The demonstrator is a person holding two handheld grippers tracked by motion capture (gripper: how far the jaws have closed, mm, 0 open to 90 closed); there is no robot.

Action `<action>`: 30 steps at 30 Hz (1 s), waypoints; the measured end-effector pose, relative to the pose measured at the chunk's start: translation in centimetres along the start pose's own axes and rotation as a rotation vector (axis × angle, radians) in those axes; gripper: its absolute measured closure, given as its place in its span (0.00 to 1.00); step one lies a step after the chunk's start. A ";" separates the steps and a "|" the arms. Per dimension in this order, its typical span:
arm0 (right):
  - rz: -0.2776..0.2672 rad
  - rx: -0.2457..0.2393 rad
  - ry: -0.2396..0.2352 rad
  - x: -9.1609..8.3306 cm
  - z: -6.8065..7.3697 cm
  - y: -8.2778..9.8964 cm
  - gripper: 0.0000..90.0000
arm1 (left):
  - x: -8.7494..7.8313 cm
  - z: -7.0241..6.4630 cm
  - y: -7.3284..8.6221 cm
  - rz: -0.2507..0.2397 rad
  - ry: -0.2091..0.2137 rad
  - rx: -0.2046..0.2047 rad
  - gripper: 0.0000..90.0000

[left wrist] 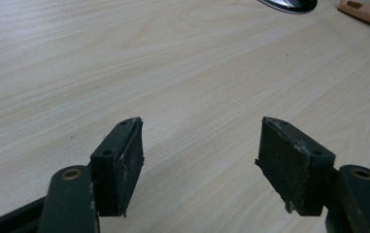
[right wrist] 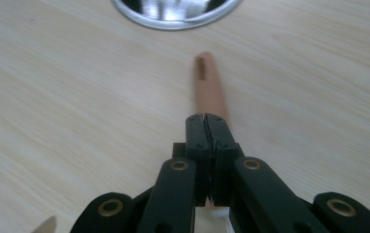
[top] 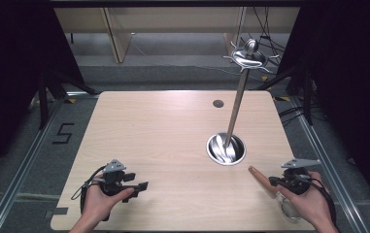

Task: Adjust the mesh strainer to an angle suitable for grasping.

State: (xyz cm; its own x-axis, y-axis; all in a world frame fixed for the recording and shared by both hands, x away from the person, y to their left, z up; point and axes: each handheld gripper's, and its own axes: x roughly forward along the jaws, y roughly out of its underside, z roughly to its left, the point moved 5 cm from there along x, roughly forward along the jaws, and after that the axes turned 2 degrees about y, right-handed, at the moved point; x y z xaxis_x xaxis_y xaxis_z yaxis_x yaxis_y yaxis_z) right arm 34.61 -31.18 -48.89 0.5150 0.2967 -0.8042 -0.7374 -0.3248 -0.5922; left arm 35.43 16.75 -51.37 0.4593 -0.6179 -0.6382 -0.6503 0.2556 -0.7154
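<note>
A wooden handle (top: 258,174) with a slot near its tip points up and left over the table, toward the round base of a metal stand (top: 235,108). My right gripper (top: 273,182) is shut on this handle (right wrist: 209,87), and the handle's far end sticks out past the closed jaws (right wrist: 206,116). The rest of the utensil is hidden under the hand. At the front left my left gripper (top: 141,185) is open just above bare wood, with nothing between its pads (left wrist: 199,126). From there the handle (left wrist: 367,12) shows at the top right.
The stand has a shiny dish base (right wrist: 173,12), a thin tilted-looking pole and a hooked crown (top: 249,57) at the top. A dark grommet hole (top: 218,103) sits near the far edge of the light wooden table (top: 153,126). Black frames flank both sides.
</note>
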 end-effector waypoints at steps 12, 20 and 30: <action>0.208 -0.149 -0.053 3.8 4.0 -1.4 1.00 | 0.2 -0.1 -0.1 0.014 0.011 0.014 0.36; 0.230 -0.135 -0.047 4.5 3.5 -1.6 1.00 | 0.4 -0.4 -0.2 -0.008 0.013 -0.003 0.36; 0.237 -0.119 -0.021 5.9 2.7 -2.6 1.00 | 0.2 -0.1 -0.1 0.023 0.014 0.018 0.36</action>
State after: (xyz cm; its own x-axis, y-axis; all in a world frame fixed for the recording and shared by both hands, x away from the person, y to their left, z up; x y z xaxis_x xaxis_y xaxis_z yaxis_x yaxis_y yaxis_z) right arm 38.44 -26.18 -51.94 0.3244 0.2178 -0.9205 -0.7790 -0.4905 -0.3906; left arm 35.54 16.53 -51.46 0.4363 -0.6218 -0.6504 -0.6491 0.2832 -0.7060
